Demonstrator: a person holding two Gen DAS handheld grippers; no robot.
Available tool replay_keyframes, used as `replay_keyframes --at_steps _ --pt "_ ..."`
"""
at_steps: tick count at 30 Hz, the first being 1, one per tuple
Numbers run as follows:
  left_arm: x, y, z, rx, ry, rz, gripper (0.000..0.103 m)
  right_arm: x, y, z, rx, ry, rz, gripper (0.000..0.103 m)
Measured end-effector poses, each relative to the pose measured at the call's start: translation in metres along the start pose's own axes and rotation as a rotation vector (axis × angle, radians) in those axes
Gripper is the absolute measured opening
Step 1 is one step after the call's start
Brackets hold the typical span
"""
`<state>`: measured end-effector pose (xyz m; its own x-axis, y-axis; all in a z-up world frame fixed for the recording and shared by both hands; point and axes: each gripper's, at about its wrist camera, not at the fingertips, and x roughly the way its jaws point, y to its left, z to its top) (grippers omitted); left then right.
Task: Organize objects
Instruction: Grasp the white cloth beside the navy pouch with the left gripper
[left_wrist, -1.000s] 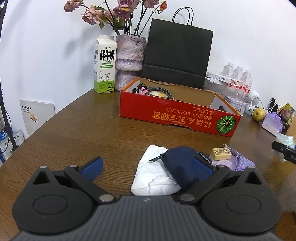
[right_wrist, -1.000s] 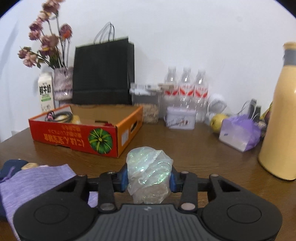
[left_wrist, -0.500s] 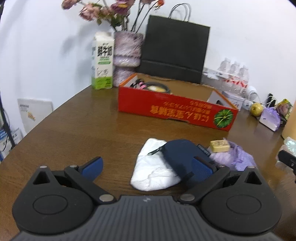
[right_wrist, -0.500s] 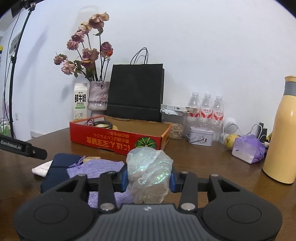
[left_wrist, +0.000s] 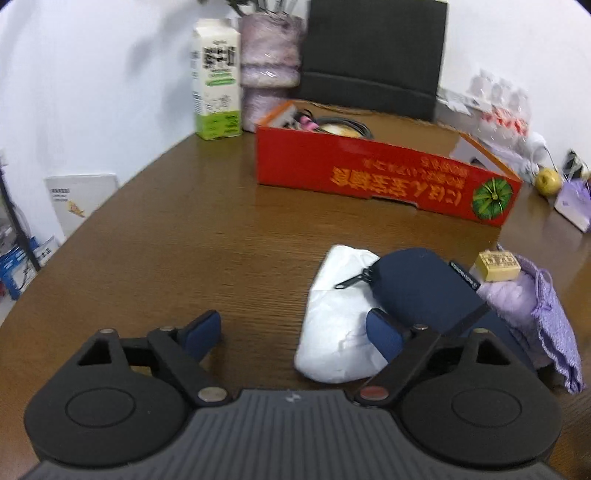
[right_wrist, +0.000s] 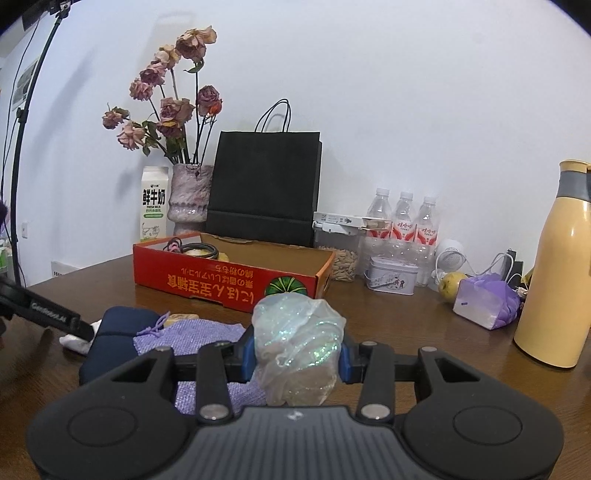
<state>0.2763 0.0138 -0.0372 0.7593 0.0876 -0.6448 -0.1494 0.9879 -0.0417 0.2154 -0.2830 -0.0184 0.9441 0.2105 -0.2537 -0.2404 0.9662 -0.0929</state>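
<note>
Only the right wrist view shows the right gripper (right_wrist: 297, 360), its fingers clamped on an iridescent plastic bag (right_wrist: 299, 350) above the counter (right_wrist: 424, 325). The left wrist view shows the left gripper (left_wrist: 295, 332) with fingers spread wide and holding nothing, over a white pouch (left_wrist: 338, 317) beside a navy zip pouch (left_wrist: 421, 288). A red cardboard box (left_wrist: 384, 177) stands farther back on the brown wooden counter, near a white wall (right_wrist: 406, 92).
</note>
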Motion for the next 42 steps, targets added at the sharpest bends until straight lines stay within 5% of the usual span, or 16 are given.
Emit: replay_keyframes --at_steps 3,5,9,11,16,21,23,25,28,31,36,37,42 --pt "0.002 -0.001 0.0 0.019 -0.018 -0.032 0.076 0.0 0.0 0.0 0.0 -0.002 0.001 0.041" --pt "-0.002 -0.003 -0.002 0.048 -0.031 -0.097 0.033 -0.001 0.0 0.0 -0.002 -0.003 0.002 0.041" --pt "-0.01 -0.01 -0.008 0.105 -0.059 -0.108 0.026 -0.001 0.001 0.001 -0.004 -0.004 0.006 0.041" --pt "-0.012 -0.004 -0.008 0.09 -0.062 -0.102 0.005 -0.001 0.0 0.001 -0.003 -0.004 0.006 0.041" --pt "-0.022 0.018 -0.009 0.038 -0.091 -0.104 0.001 -0.001 0.001 0.001 -0.004 -0.003 0.007 0.041" --pt "-0.026 0.017 -0.01 0.048 -0.098 -0.12 0.008 0.0 0.002 0.001 -0.007 0.001 0.009 0.041" --pt "-0.024 0.01 -0.012 0.074 -0.079 -0.127 0.042 0.0 0.003 0.001 -0.009 0.001 0.009 0.041" --pt "-0.026 0.007 -0.013 0.089 -0.088 -0.103 0.063 0.001 0.003 0.001 -0.009 0.003 0.008 0.042" --pt "-0.022 0.007 -0.012 0.083 -0.069 -0.114 0.077 0.0 0.003 0.001 -0.009 0.002 0.007 0.042" --pt "-0.009 0.003 -0.007 0.084 -0.021 -0.121 0.075 0.0 0.003 0.001 -0.011 0.003 0.008 0.042" --pt "-0.014 -0.001 -0.007 0.111 -0.058 -0.107 0.03 0.0 0.003 0.0 -0.013 0.0 0.007 0.042" --pt "-0.015 0.001 -0.007 0.102 -0.061 -0.079 0.007 0.0 0.003 0.0 -0.012 0.0 0.007 0.042" --pt "-0.019 0.011 -0.013 0.088 -0.067 -0.041 0.007 0.0 0.002 0.0 -0.013 0.001 0.008 0.042"
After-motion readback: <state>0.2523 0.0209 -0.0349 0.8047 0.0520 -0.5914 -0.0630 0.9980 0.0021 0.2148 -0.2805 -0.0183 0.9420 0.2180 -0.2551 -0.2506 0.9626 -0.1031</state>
